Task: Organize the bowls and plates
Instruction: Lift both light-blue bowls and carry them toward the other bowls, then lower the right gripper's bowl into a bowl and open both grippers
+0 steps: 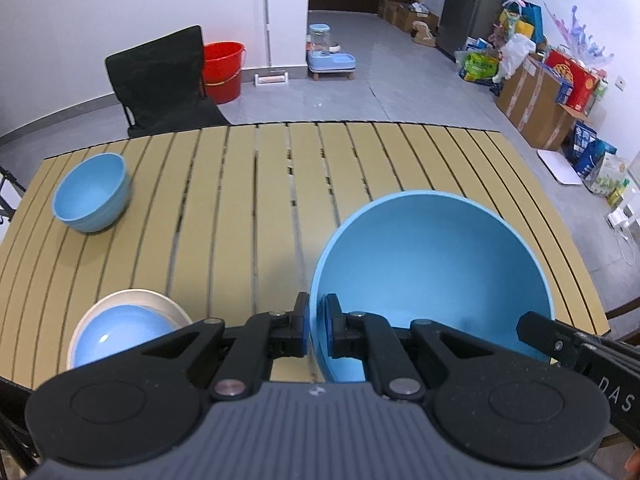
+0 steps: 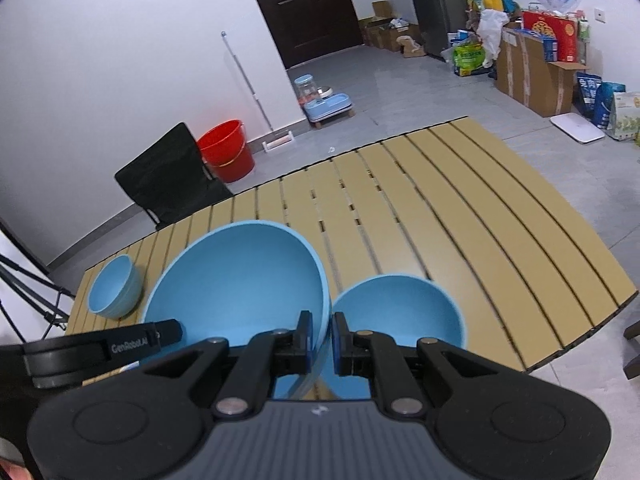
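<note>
Both wrist views look steeply down, sharing the slatted table [image 1: 256, 184].

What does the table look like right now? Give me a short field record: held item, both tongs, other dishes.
held item: large blue bowl, gripped at opposite sides of its rim by both tongs
left tongs: shut on the bowl's left rim
right tongs: shut on the bowl's right rim
small blue bowl: far left of slatted table, upright, apart
medium blue bowl: just right of the large bowl
near-left stack: blue dish sitting in a white plate
</note>
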